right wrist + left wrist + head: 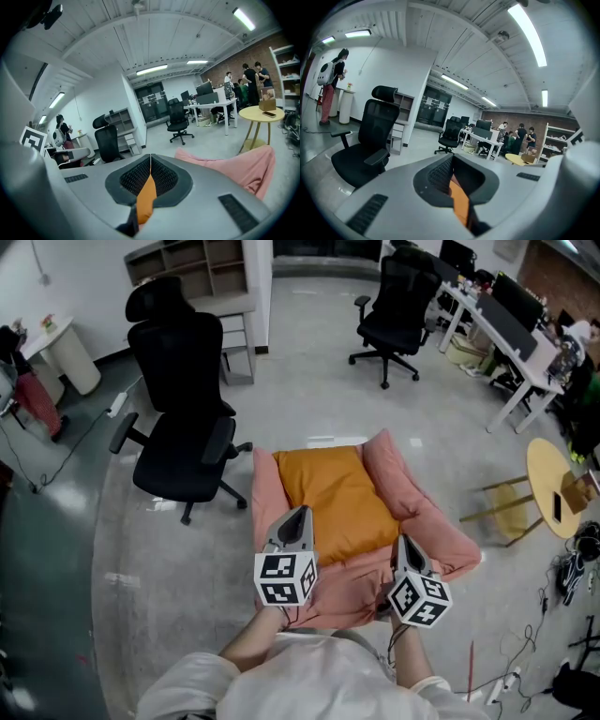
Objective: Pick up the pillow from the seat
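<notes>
Orange fabric shows between both pairs of jaws: we have the left gripper point(298, 517) and the right gripper point(405, 545) each closed tight on the near edge of the pillow point(337, 493). It lies flat in the hollow of the pink seat point(422, 502), long axis running away from us, far end tilted slightly left towards a black office chair point(183, 409)

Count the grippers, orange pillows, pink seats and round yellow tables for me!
Grippers: 2, the left gripper and the right gripper
Orange pillow: 1
Pink seat: 1
Round yellow table: 1
Total: 5
</notes>
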`<state>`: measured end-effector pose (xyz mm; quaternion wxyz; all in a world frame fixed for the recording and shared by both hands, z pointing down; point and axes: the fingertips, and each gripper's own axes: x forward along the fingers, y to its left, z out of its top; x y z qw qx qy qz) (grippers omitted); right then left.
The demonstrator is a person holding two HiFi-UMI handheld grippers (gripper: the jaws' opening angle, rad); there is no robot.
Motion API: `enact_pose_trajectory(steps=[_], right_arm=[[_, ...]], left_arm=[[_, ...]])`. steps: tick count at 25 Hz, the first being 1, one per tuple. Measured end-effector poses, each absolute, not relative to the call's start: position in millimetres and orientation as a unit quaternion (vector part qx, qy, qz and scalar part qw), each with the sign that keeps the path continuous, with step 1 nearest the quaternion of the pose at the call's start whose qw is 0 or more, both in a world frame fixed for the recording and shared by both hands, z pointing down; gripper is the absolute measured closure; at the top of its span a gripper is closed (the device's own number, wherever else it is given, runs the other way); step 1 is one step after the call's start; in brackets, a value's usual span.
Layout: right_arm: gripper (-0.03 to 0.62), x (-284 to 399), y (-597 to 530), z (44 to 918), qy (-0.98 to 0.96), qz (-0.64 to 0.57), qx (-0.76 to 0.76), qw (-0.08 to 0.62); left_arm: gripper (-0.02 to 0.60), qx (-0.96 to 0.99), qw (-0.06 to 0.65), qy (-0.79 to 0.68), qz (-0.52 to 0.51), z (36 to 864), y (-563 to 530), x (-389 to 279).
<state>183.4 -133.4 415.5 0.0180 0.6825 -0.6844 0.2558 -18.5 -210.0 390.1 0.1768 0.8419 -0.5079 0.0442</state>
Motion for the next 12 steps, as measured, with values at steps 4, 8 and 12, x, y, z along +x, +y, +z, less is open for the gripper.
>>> enact_pose_trajectory(steps=[4, 8, 12], right_arm=[[0.565, 186.8, -153.5, 424.3, -0.692, 0.266, 0.671, 0.02], [0.565, 190.3, -186.8, 439.7, -0.704, 0.278, 0.653, 0.009], [0.565, 194.7, -219.6, 452.0, -0.721, 0.293, 0.628, 0.026]], left_arm=[[0.58, 0.837, 0.176, -0.514, 0.063, 404.0, -221.2, -14.6], [0.58, 0.827, 0.184, -0.525, 0.084, 424.6, -238.7, -8.7], [0.58, 0.808, 0.197, -0.546, 0.097, 438.2, -250.7, -3.0]])
